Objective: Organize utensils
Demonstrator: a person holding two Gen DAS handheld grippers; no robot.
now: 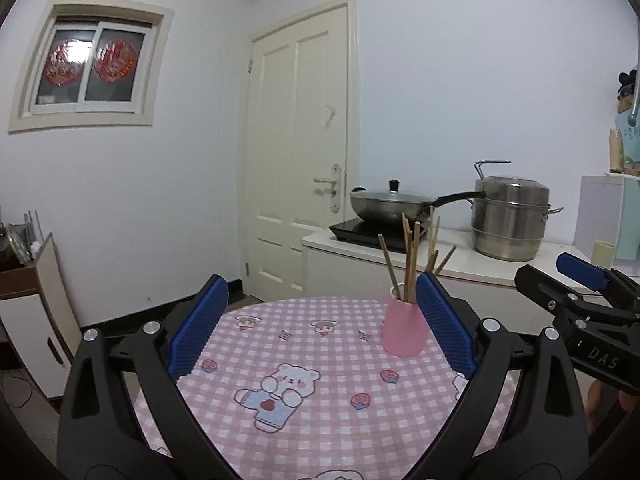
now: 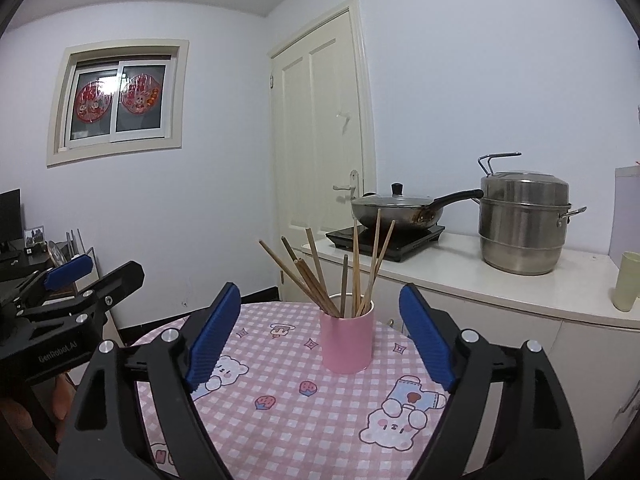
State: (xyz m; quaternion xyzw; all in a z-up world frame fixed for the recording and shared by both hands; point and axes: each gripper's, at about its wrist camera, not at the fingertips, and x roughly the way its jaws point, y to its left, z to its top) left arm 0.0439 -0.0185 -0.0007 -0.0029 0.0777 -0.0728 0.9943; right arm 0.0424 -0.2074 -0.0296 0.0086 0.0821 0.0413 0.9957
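Observation:
A pink cup (image 2: 347,342) holding several wooden chopsticks (image 2: 316,276) stands upright on the round table's pink checked cloth (image 2: 304,420). My right gripper (image 2: 320,289) is open, and the cup appears in the gap between its blue pads without touching either. In the left wrist view the pink cup (image 1: 404,330) and its chopsticks (image 1: 410,264) sit just inside the right pad of my open left gripper (image 1: 321,280), which hides the cup's right edge. Each gripper shows at the edge of the other's view: the right gripper (image 1: 556,270) and the left gripper (image 2: 96,274). Neither holds anything.
Behind the table runs a white counter (image 2: 500,280) with a lidded wok (image 2: 396,210) on a black hob, a steel steamer pot (image 2: 524,224) and a pale green cup (image 2: 626,282). A cream door (image 2: 320,128) is closed. A low cabinet (image 1: 36,308) stands at the left.

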